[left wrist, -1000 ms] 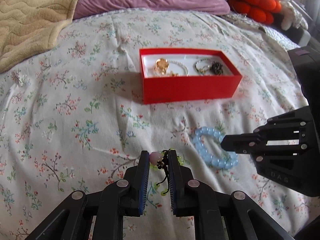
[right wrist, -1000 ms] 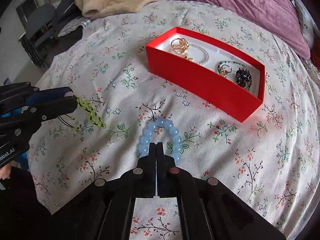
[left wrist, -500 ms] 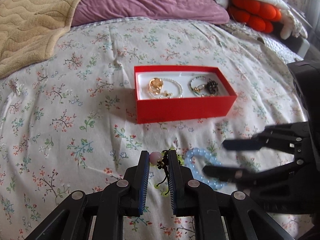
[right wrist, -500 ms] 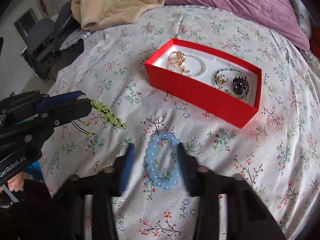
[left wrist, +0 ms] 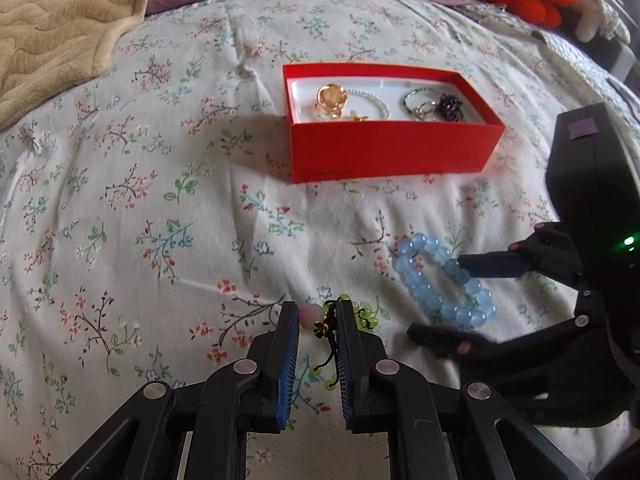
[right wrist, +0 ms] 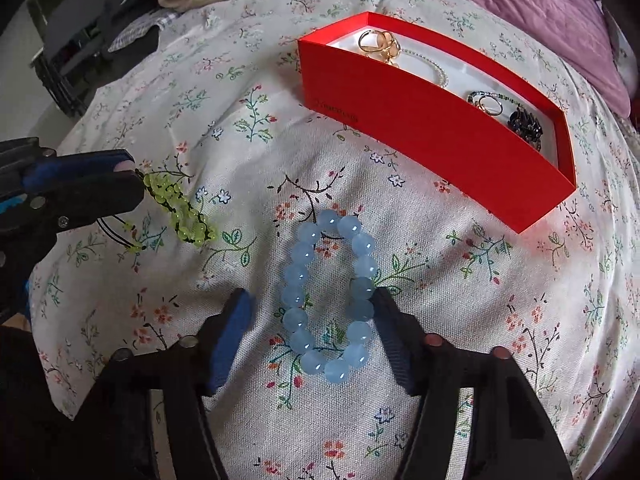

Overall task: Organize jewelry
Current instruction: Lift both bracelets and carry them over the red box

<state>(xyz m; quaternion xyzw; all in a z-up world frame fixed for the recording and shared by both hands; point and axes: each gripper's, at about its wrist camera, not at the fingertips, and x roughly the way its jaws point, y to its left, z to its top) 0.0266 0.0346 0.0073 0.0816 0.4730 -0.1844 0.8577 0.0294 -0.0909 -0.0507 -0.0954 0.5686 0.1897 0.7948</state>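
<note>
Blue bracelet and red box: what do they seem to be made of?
Blue bracelet: round translucent pale-blue beads with glossy highlights, so glass or polished stone; which, I cannot tell. Red box: thin, flat matte walls with crisp folded corners, probably cardboard, with a white lining.

Left cam looks steeply down along its fingers, close above the bed point(left wrist: 120, 200). Right cam sits closer, steeper. Both share the red box point(left wrist: 392, 152) point(right wrist: 420, 120) & blue bracelet point(left wrist: 420, 280) point(right wrist: 300, 256).
</note>
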